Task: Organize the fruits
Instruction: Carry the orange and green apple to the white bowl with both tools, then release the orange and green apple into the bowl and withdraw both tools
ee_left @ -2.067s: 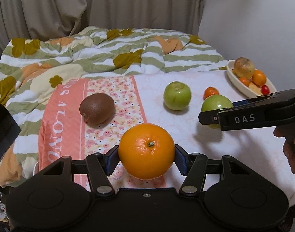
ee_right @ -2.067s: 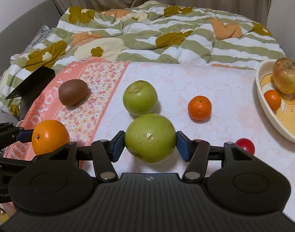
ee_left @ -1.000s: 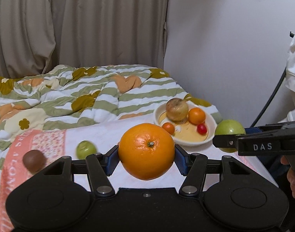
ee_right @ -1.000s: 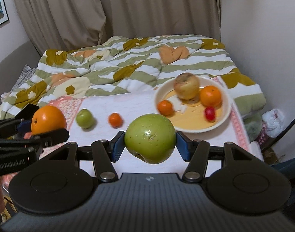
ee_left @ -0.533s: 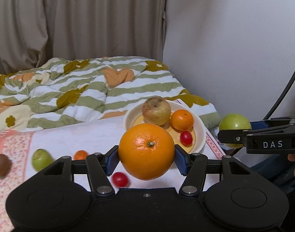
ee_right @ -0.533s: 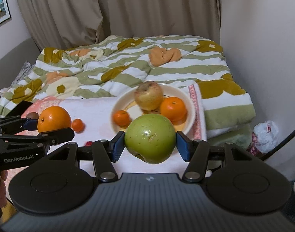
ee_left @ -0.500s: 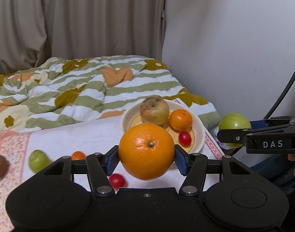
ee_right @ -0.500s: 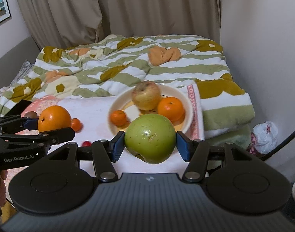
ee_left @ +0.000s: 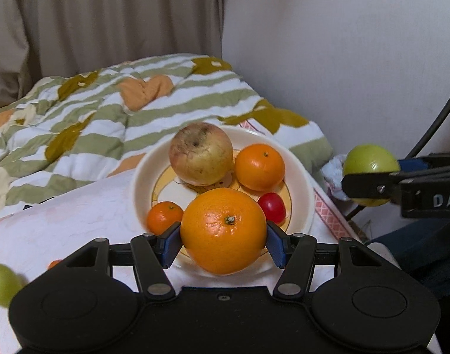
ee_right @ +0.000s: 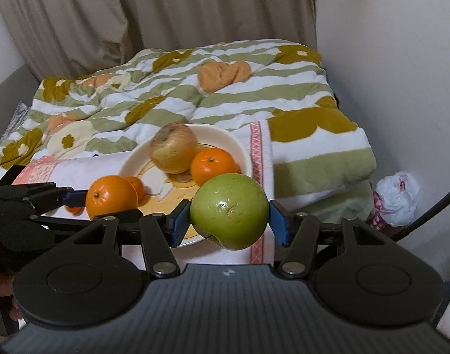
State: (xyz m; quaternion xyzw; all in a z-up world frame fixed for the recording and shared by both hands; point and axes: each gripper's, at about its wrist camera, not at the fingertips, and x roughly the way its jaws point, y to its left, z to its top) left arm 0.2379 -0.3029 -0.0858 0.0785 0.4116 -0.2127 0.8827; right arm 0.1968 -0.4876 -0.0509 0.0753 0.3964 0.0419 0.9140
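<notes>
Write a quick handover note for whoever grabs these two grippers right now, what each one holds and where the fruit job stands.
Left gripper: shut on the big orange, held over the near edge of the plate.
Right gripper: shut on the green apple, held in the air at the plate's right side.
Done: the plate already holds the russet apple, two small oranges and a red cherry tomato.
Left: set the orange and green apple in the plate, then fetch the second green apple and any small fruit on the cloth to the left.
</notes>
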